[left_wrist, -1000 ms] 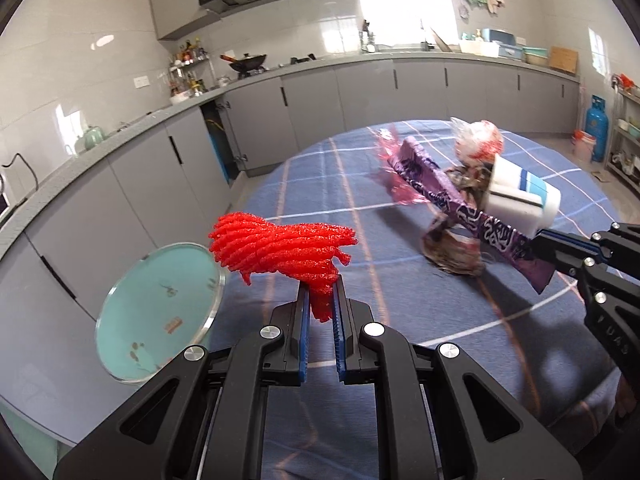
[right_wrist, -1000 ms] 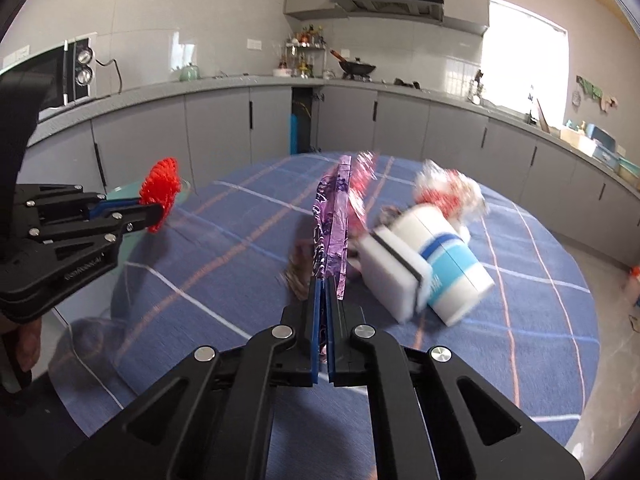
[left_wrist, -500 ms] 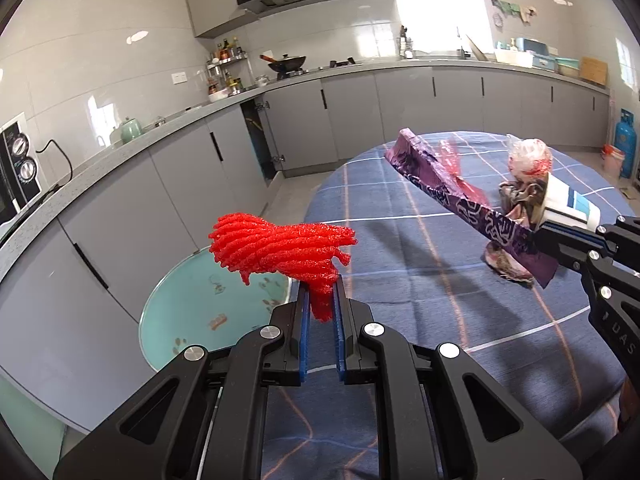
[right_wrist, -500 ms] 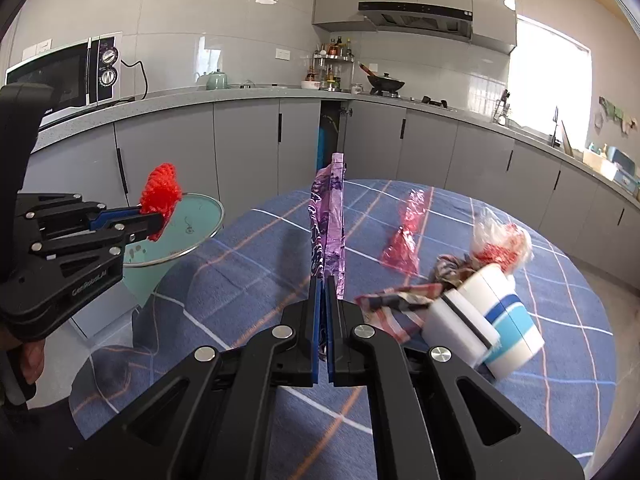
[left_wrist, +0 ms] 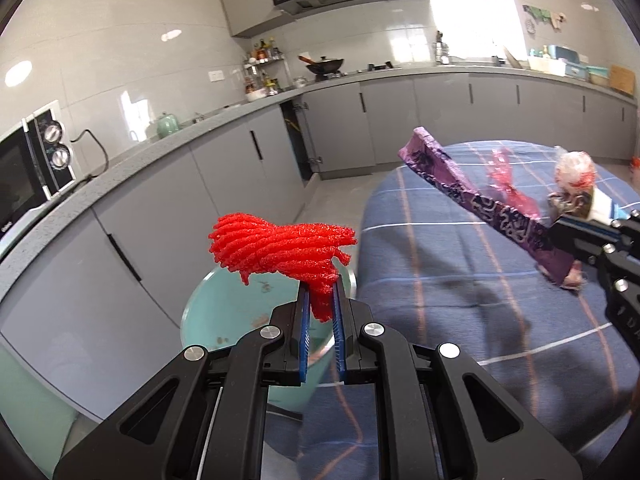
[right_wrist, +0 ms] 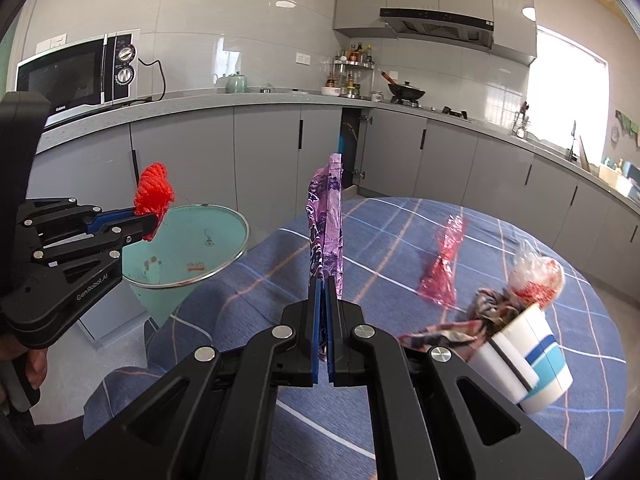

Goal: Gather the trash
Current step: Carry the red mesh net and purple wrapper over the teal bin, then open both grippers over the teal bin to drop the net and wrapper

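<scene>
My left gripper point(left_wrist: 320, 292) is shut on a red foam net point(left_wrist: 280, 250), which hangs over the near rim of a teal trash bin point(left_wrist: 208, 312). From the right wrist the same red net point(right_wrist: 154, 196) sits above the bin point(right_wrist: 188, 256). My right gripper point(right_wrist: 325, 284) is shut on a flat purple wrapper point(right_wrist: 326, 216) that stands upright over the table's left edge. That wrapper point(left_wrist: 480, 204) juts in from the right in the left wrist view.
On the blue checked tablecloth point(right_wrist: 400, 240) lie a red cellophane wrapper point(right_wrist: 444, 268), a tipped white-and-blue paper cup point(right_wrist: 532, 360) with a crumpled wrapper and a plastic bag. Grey kitchen cabinets point(left_wrist: 240, 168) run behind the bin.
Both grippers have swung left toward the bin with their loads still held. The bin now lies directly below the red net, and the table trash has slid to the right.
</scene>
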Demonstrator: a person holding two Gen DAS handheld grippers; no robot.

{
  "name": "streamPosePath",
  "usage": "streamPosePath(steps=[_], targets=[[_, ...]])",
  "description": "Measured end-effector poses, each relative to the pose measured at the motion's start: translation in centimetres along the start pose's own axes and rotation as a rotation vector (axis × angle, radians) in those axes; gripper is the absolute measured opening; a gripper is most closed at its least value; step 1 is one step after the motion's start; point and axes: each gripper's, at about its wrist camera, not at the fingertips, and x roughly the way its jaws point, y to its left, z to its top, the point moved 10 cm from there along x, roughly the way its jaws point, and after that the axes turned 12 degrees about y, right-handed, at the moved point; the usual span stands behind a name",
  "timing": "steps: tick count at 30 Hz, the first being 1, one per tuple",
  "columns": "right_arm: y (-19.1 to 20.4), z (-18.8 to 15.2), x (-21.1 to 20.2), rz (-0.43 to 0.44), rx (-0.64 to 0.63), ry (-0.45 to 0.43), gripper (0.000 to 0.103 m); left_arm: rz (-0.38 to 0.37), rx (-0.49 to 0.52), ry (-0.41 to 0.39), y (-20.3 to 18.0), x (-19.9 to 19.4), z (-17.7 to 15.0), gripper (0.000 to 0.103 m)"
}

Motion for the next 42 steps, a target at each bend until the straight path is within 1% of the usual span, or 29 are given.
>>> streamPosePath(steps=[15,24,28,34,42], targets=[[2.0,1.5,1.8,0.046,-0.038,0.004,0.002,0.074,-0.056,0.023,4.1,1.7,0.0,0.011],[3.7,2.2,3.0,0.074,-0.06,0.014,0.002,0.118,-0.075,0.068,6.3,3.3,-0.6,0.011],[4.5,2.8,3.4,0.086,-0.073,0.012,0.002,0.126,-0.078,0.099,7.1,4.2,-1.1,0.011],[6.0,3.5,4.2,0.106,-0.097,0.015,0.003,0.137,-0.083,0.102,8.0,4.6,-1.2,0.011],[8.0,4.0,5.2,0.14,-0.131,0.02,0.003,0.113,-0.081,0.11,7.8,5.5,-1.3,0.012]])
